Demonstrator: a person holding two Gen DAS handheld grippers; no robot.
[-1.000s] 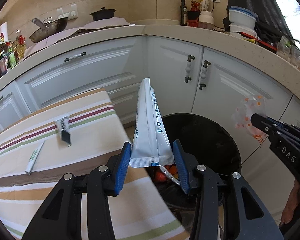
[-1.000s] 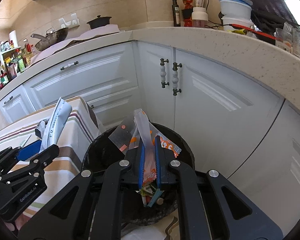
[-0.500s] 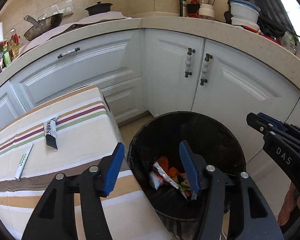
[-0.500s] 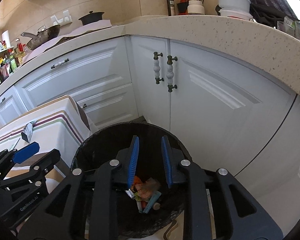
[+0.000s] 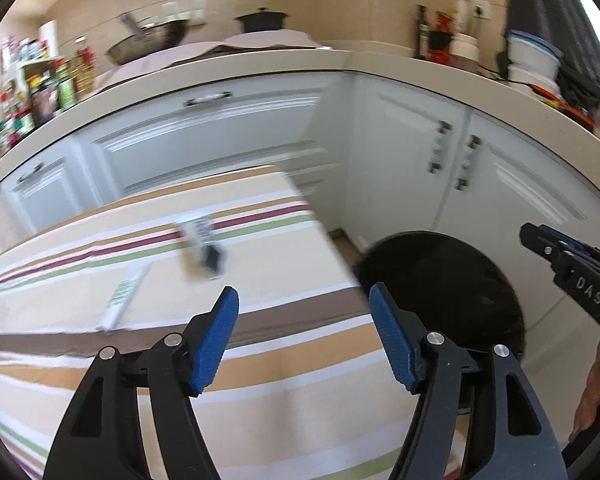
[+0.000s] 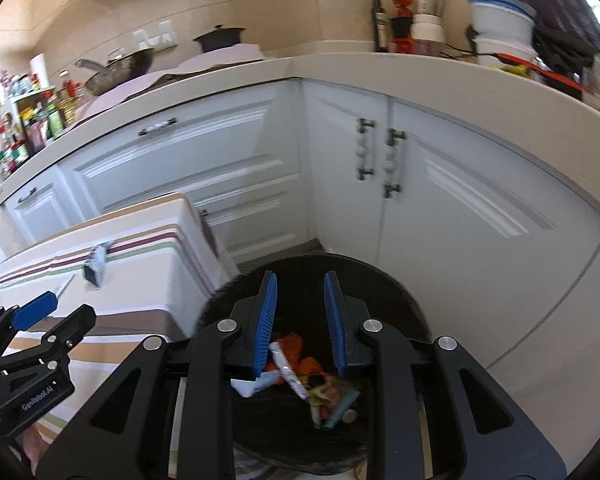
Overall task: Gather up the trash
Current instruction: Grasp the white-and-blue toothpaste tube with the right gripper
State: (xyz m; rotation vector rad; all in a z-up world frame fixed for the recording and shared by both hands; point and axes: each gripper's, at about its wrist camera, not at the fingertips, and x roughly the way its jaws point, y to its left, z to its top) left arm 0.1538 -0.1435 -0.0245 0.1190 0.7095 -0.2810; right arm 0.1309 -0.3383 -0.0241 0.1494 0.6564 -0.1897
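Note:
My left gripper (image 5: pixel 302 292) hovers over the striped tablecloth (image 5: pixel 100 360) beside the black bin (image 5: pixel 440 280). Its jaws are opening and nothing is between them. Ahead of it on the cloth lie a small crumpled tube (image 5: pixel 204 244) and a white-and-green stick packet (image 5: pixel 122 300), both blurred. My right gripper (image 6: pixel 300 278) hangs above the bin (image 6: pixel 384 284), narrowly open and holding nothing. Below it, wrappers (image 6: pixel 296 368) lie in the bin's bottom. The tube (image 6: pixel 96 266) shows again on the table. The left gripper (image 6: pixel 56 312) appears at the lower left, and the right gripper (image 5: pixel 540 240) at the right edge.
White cabinet doors (image 6: pixel 460 208) with handles curve round behind the bin. The counter (image 5: pixel 300 64) carries a black pot, a wok, bottles and stacked tubs. A spice rack (image 5: pixel 24 92) stands far left. A person's hand (image 5: pixel 596 392) holds the right gripper.
Both grippers have opened and let go of their wrappers, which are now out of the jaws. The left gripper has swung left from above the bin to over the table.

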